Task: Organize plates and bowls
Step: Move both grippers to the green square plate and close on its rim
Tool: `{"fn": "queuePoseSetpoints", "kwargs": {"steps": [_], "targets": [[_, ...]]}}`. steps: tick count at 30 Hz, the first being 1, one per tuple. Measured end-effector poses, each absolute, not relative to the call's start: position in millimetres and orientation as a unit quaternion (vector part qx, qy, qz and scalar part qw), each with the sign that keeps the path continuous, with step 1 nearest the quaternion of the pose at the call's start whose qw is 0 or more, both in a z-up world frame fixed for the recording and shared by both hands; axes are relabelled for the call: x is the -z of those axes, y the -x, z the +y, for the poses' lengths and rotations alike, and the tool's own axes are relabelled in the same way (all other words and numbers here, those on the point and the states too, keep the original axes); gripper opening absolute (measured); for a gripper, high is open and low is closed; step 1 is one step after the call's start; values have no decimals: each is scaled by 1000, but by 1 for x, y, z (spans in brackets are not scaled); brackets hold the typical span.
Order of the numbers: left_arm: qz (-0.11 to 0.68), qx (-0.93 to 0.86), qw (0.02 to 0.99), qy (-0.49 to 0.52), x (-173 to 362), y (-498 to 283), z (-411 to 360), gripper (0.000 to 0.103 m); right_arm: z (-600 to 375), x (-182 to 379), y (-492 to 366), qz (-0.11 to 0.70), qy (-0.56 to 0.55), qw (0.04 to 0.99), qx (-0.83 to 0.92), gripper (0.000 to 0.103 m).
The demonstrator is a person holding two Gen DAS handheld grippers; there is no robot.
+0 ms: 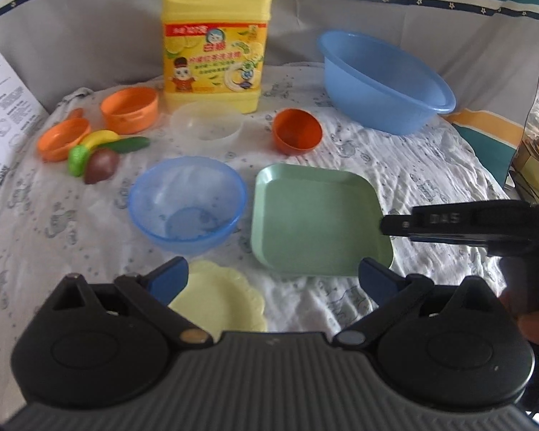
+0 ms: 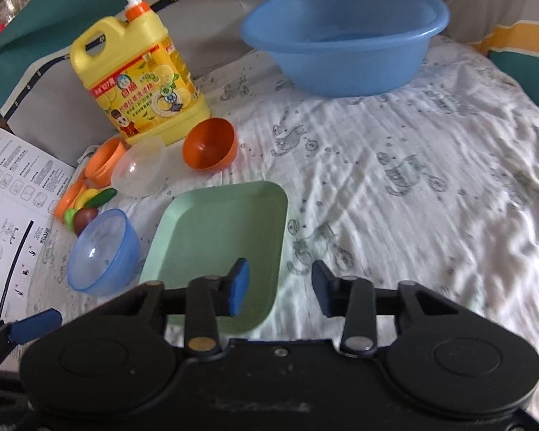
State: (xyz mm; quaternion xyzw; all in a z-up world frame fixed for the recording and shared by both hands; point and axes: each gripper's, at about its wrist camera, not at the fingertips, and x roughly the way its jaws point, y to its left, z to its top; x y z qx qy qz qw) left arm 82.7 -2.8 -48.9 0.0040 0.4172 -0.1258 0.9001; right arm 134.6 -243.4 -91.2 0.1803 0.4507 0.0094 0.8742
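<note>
A green square plate (image 1: pixel 312 215) (image 2: pixel 219 230) lies on the cloth. A clear blue bowl (image 1: pixel 187 203) (image 2: pixel 102 251) sits left of it. A pale yellow scalloped plate (image 1: pixel 222 301) lies just below my open left gripper (image 1: pixel 273 280), partly hidden by it. A clear bowl (image 1: pixel 206 124) (image 2: pixel 140 170) and an orange bowl (image 1: pixel 296 131) (image 2: pixel 210 143) sit farther back. A large blue basin (image 1: pixel 384 79) (image 2: pixel 345 34) is at the back right. My right gripper (image 2: pixel 280 289) is open, straddling the green plate's right edge; it also shows in the left wrist view (image 1: pixel 388 224).
A yellow detergent jug (image 1: pixel 215 39) (image 2: pixel 140 82) stands at the back. Orange toy pots (image 1: pixel 129 109) and toy fruit (image 1: pixel 100 156) lie at the left. A printed sheet (image 2: pixel 14 215) lies at the far left. The patterned cloth (image 2: pixel 431 179) covers the surface.
</note>
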Motion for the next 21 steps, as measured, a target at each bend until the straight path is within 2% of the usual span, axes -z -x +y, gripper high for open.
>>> {"fn": "queuePoseSetpoints", "kwargs": {"steps": [1, 3, 5, 8, 14, 21], "targets": [[420, 128, 899, -5, 51, -86, -6, 103, -243, 95, -139, 454, -180, 873, -11, 30], [424, 131, 896, -8, 55, -91, -11, 103, -243, 101, -147, 459, -181, 870, -14, 14], [426, 134, 895, -10, 58, -94, -15, 103, -242, 107, -151, 463, -174, 869, -17, 7], [430, 138, 892, -9, 62, -102, -23, 102, -247, 108, -151, 461, -172, 870, -21, 6], [437, 151, 887, -5, 68, -117, -46, 93, -271, 102, -140, 464, -154, 872, -6, 6], [447, 151, 882, 11, 82, -142, -72, 73, -304, 100, -128, 465, -159, 871, 4, 6]]}}
